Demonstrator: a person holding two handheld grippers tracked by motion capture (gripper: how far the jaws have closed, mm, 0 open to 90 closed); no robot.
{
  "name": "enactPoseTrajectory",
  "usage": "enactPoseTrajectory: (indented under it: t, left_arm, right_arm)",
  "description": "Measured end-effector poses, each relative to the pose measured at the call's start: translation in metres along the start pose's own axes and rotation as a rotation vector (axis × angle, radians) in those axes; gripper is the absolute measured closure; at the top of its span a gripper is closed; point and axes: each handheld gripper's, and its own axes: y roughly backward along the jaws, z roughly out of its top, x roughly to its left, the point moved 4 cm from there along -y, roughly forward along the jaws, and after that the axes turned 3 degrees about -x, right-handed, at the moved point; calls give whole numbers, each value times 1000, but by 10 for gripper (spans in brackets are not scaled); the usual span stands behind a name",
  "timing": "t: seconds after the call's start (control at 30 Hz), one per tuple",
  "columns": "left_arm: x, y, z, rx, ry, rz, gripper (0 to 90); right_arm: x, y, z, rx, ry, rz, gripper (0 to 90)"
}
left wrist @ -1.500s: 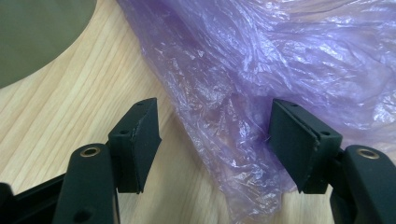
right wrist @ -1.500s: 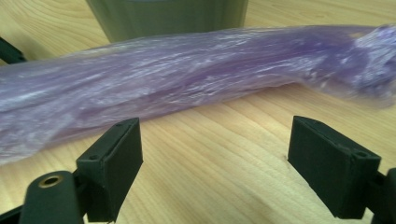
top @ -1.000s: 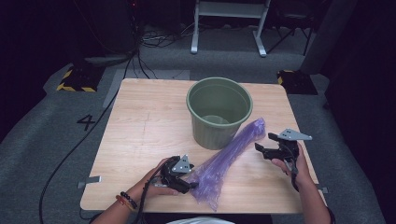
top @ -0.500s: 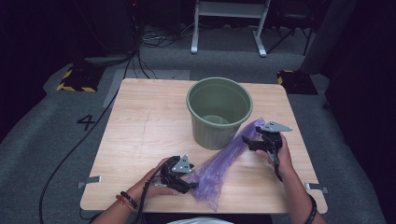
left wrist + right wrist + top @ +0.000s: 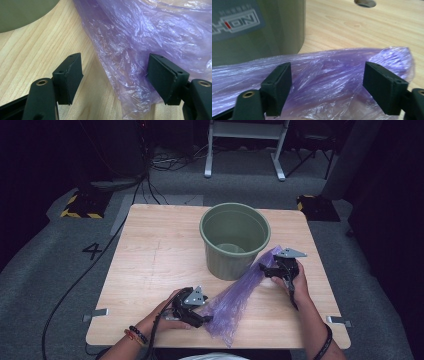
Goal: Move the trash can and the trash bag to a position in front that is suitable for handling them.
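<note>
The green bucket stands at the table's far middle, blocking passage there. A purple bag lies from its right side toward the near edge. Left of both, bare wood leaves open room.

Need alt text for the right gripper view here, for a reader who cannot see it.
Two black jaws of the right tool stand open astride a crumpled purple plastic bag lying on a light wooden table. A green bucket with a grey label stands at upper left.
</note>
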Motion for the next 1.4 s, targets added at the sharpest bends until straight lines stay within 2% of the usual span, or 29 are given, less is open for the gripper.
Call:
enactPoseTrajectory:
  t: [0.03,0.1,0.17,0.3,0.37,0.4,0.43,0.5,0.53,0.6,0.63,0.67,0.7,0.73,0.83,0.9,0.97,1.0,1.1,1.13,1.23,1.27,1.3,1.33,1.37,1.4]
  left_arm:
    - [-1,-1,0,8,-4,-7,244]
    - [-3,-2,1,9,-8,-7,204]
    - [-3,-2,1,13,-10,-3,191]
    - [-4,-2,0,20,-3,2,179]
    - [-3,1,1,50,2,17,169]
    - [-3,1,1,50,2,17,166]
    - [-1,4,0,65,15,31,166]
    - [0,8,0,58,23,35,164]
    - [4,14,0,43,22,38,164]
    - [6,19,0,32,33,43,164]
    - [10,26,-1,19,46,63,164]
    - [10,26,-1,19,46,63,165]
    - [17,33,-2,6,68,97,170]
    - [17,33,-2,6,68,97,172]
    - [30,43,-5,-25,117,132,173]
    - [33,44,-7,-26,125,144,173]
    - [39,44,-10,-3,135,195,175]
    - [45,41,-16,36,149,229,176]
    - [50,39,-20,56,168,227,177]
    - [53,38,-22,61,179,229,177]
    - [57,42,-23,56,179,231,177]
    - [60,47,-25,54,175,250,176]
    - [61,50,-26,39,194,248,175]
    - [61,50,-26,39,194,248,172]
    - [63,57,-25,4,221,243,172]
    - [64,59,-23,-13,230,243,173]
  right_arm:
    - [2,-3,-3,21,11,12,322]
    - [5,-6,-5,37,27,29,355]
    - [8,-8,-7,60,54,26,413]
    - [11,-8,-7,64,54,57,484]
    - [10,-7,-8,62,45,91,550]
    - [10,-7,-8,62,45,91,550]
    - [10,-7,-8,61,44,98,592]
    - [10,-6,-8,61,44,99,619]
    - [10,-5,-9,58,41,101,686]
    - [9,-5,-9,57,40,102,712]
    - [9,-4,-9,56,38,107,769]
    - [9,-4,-9,56,38,107,769]
    - [10,-4,-9,56,45,117,815]
    - [10,-4,-9,56,45,117,815]
    - [14,-3,-10,53,83,109,854]
    - [15,-2,-10,52,91,110,856]
    - [18,0,-10,44,103,123,856]
    - [19,1,-10,39,107,123,855]
    - [21,4,-9,27,114,136,855]
    - [23,7,-10,29,133,150,857]
    - [25,10,-11,33,149,167,860]
    - [26,12,-12,38,161,166,861]
    - [26,13,-13,39,162,166,860]
    - [25,14,-13,38,157,160,857]
    - [24,14,-13,34,154,156,857]
    - [23,16,-12,31,152,155,855]
